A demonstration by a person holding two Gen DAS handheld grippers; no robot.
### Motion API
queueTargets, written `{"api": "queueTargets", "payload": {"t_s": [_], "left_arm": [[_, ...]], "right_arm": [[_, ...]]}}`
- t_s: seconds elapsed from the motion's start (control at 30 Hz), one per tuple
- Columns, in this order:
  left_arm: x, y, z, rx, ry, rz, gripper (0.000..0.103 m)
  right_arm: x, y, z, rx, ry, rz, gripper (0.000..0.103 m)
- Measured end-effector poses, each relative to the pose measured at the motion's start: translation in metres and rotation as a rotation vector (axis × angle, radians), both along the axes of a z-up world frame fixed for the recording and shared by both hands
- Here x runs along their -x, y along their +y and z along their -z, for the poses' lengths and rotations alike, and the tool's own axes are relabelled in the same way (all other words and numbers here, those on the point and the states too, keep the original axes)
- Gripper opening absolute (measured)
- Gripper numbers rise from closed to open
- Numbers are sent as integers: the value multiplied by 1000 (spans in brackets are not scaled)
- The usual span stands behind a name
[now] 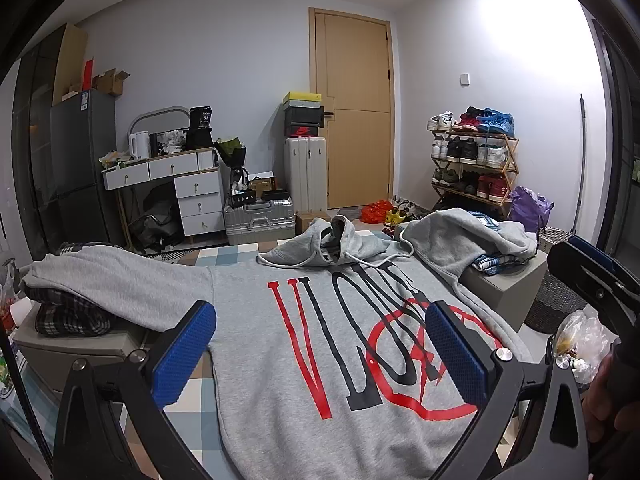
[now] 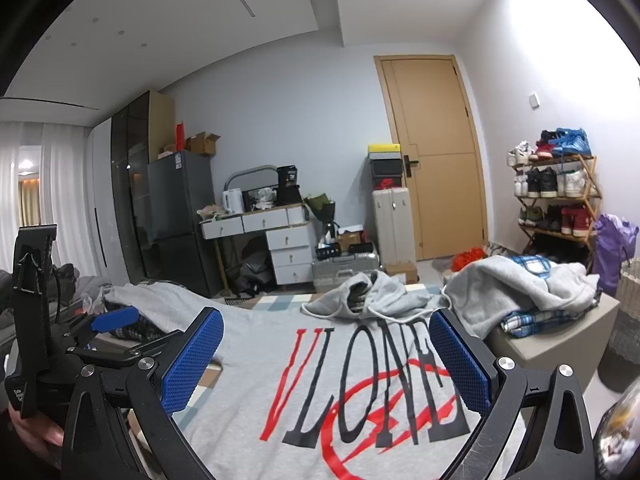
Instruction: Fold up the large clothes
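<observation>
A grey hoodie (image 1: 256, 340) with red and black "VLONE" print lies spread face up on a checked surface, hood at the far end, and it also shows in the right wrist view (image 2: 248, 356). Its left sleeve (image 1: 120, 280) drapes over a plaid pile, its right sleeve (image 1: 460, 232) over a grey box. My left gripper (image 1: 320, 348) is open above the hoodie's lower body, holding nothing. My right gripper (image 2: 326, 356) is open above the print, empty. The left gripper also shows at the left edge of the right wrist view (image 2: 100, 332).
A grey box (image 1: 508, 284) with folded plaid cloth stands on the right, a wicker basket (image 1: 556, 296) beyond it. Plaid clothes (image 1: 68, 312) lie on the left. Farther off are a desk (image 1: 168, 184), suitcases (image 1: 260, 220), a shoe rack (image 1: 476, 160) and a door (image 1: 356, 108).
</observation>
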State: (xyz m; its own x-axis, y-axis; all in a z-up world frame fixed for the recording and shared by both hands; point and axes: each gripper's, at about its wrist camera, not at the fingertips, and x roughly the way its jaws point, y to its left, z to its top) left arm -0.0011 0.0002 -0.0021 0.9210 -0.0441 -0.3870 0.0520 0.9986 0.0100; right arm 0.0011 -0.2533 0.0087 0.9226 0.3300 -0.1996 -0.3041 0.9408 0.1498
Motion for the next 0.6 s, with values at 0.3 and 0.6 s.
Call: {"api": "queueTargets", "payload": {"t_s": [0.3, 0.6], "left_arm": [[0, 1, 3, 8, 11, 10, 102], [0, -1, 5, 6, 14, 9, 102]], "right_arm": [[-1, -6, 3, -21, 9, 5, 103], [-1, -14, 8, -45, 29, 15, 103]]}}
